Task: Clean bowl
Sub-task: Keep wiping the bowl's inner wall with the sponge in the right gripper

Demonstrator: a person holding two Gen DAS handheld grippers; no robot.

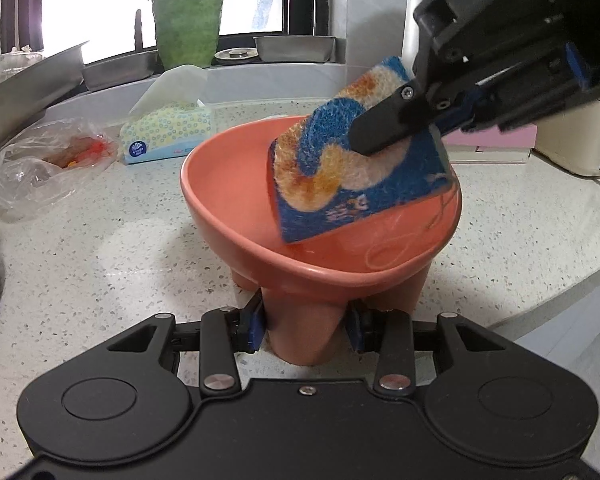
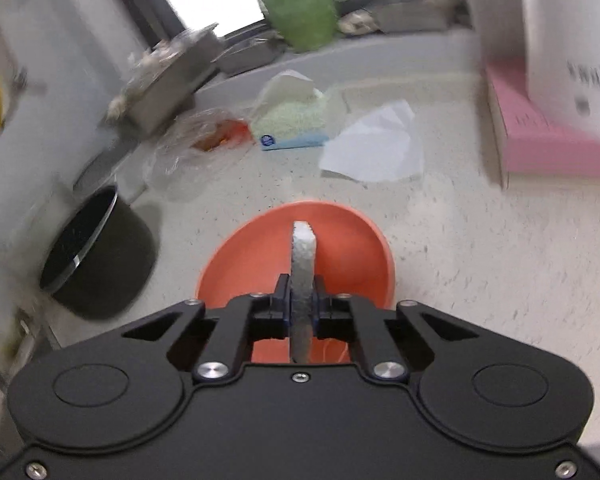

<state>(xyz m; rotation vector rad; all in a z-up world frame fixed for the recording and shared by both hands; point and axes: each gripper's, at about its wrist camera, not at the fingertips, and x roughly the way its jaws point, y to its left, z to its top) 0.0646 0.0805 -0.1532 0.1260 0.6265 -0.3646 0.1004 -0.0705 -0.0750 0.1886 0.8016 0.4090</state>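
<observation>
A salmon-orange footed bowl (image 1: 240, 200) stands on the speckled counter. My left gripper (image 1: 306, 330) is shut on the bowl's near leg (image 1: 304, 320), holding it from the front. My right gripper (image 1: 380, 136) comes in from the upper right, shut on a blue, orange and white scrubbing sponge (image 1: 340, 184) whose lower corner dips inside the bowl. In the right wrist view the gripper (image 2: 302, 300) clamps the sponge (image 2: 303, 252) edge-on above the bowl (image 2: 352, 248). That view is motion-blurred.
A tissue box (image 1: 168, 136), a plastic bag with red scraps (image 1: 48, 160), a green flower pot (image 1: 188, 24) and steel trays (image 1: 24, 88) stand behind the bowl. A dark pot (image 2: 96, 256), white paper (image 2: 376, 148) and a pink box (image 2: 548, 136) flank it.
</observation>
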